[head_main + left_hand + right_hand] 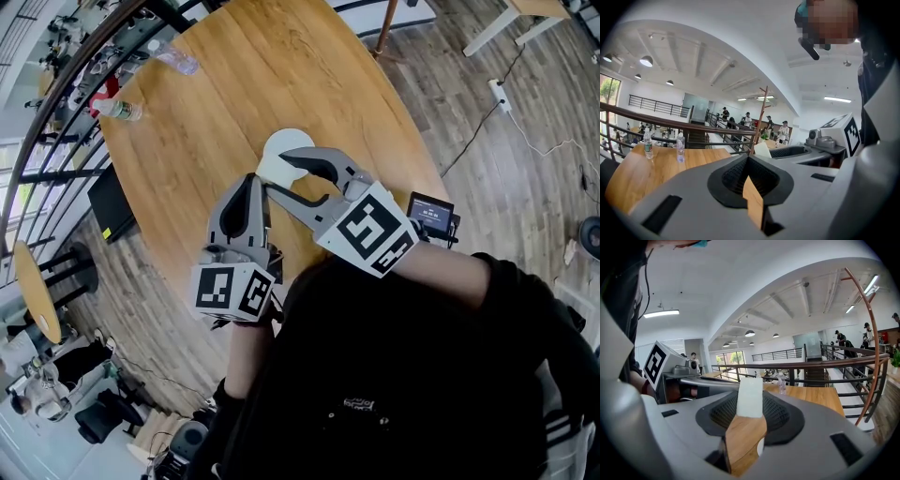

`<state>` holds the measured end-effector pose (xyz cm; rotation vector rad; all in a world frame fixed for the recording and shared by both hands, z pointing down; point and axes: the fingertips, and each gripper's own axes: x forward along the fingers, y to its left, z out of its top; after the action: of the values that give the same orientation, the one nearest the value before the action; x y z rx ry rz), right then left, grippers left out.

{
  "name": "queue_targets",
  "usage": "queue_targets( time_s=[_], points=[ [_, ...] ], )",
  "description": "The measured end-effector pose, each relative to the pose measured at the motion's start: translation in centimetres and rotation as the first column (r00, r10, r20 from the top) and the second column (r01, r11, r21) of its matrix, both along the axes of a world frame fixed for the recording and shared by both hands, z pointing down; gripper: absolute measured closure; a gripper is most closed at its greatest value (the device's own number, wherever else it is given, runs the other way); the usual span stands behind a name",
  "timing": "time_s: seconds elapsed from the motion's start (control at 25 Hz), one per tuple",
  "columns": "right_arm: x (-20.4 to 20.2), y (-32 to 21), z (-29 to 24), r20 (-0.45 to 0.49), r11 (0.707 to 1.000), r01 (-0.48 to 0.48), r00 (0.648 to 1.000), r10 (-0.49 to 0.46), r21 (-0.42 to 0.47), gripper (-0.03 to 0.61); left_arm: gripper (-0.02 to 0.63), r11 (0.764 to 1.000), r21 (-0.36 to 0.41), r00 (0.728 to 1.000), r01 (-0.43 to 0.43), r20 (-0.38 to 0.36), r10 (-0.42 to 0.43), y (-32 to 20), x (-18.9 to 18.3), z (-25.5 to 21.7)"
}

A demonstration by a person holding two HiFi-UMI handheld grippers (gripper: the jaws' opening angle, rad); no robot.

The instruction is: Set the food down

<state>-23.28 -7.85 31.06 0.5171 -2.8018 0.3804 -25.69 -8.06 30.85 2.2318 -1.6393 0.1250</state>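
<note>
The right gripper [278,172] pinches a white food piece [750,397] between its jaw tips. In the right gripper view the piece stands edge-on as a pale upright slab, and both dark ribbed pads press on its sides. In the head view the same piece looks like a round white disc just above the centre of the frame, over the wooden table [281,66]. No view shows whether its lower edge touches the wood.

The left gripper [747,159] holds nothing. Its jaws are pressed together at the tips, and only a wedge of tabletop shows through the gap behind them. In the head view it sits just left of and below the right gripper, with the two close together but apart. Each carries its marker cube – the left cube [232,291] at lower centre-left, the right cube [368,228] near the middle of the frame. The left gripper view shows the right gripper and its white piece at centre right.

Two clear plastic bottles stand well apart from the food at the upper left of the table: one with a red cap [119,110] and one nearer the far edge [176,62]. A small device with a lit screen [431,214] sits by the table's right edge, beside the person's black sleeve [487,281]. A dark railing [811,364] runs behind the table.
</note>
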Motion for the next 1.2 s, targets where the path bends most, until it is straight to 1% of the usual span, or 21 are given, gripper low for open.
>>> queue_targets(
  time_s=[0.36, 0.56, 0.76, 1.0, 1.2],
  points=[
    [-1.0, -0.6, 0.7, -0.014, 1.000, -0.004, 1.000, 0.004, -0.004, 0.403, 0.615, 1.000, -0.006, 1.000, -0.013, -0.008, 0.013, -0.6, -0.9, 0.7],
    [-1.2, -0.8, 1.3, -0.028, 1.000, -0.005, 1.000, 0.005, -0.007, 0.403, 0.615, 1.000, -0.016, 0.999, 0.000, -0.035, -0.001, -0.7, -1.3, 1.3],
    [-2.0, -1.1, 1.8, -0.035, 1.000, -0.001, 0.999, 0.000, -0.014, 0.403, 0.615, 0.999, -0.045, 0.998, 0.031, -0.049, -0.033, -0.6, -2.4, 2.2],
    [-2.4, -1.3, 3.2, -0.046, 1.000, 0.009, 0.999, -0.010, -0.030, 0.403, 0.615, 0.996, -0.075, 0.998, 0.038, -0.052, -0.042, -0.8, -2.7, 3.6],
    [-2.6, -2.1, 4.6, -0.052, 0.998, -0.016, 0.999, 0.013, -0.061, 0.403, 0.615, 0.995, -0.097, 0.998, 0.036, -0.046, -0.040, -0.9, -3.3, 4.9]
  ],
)
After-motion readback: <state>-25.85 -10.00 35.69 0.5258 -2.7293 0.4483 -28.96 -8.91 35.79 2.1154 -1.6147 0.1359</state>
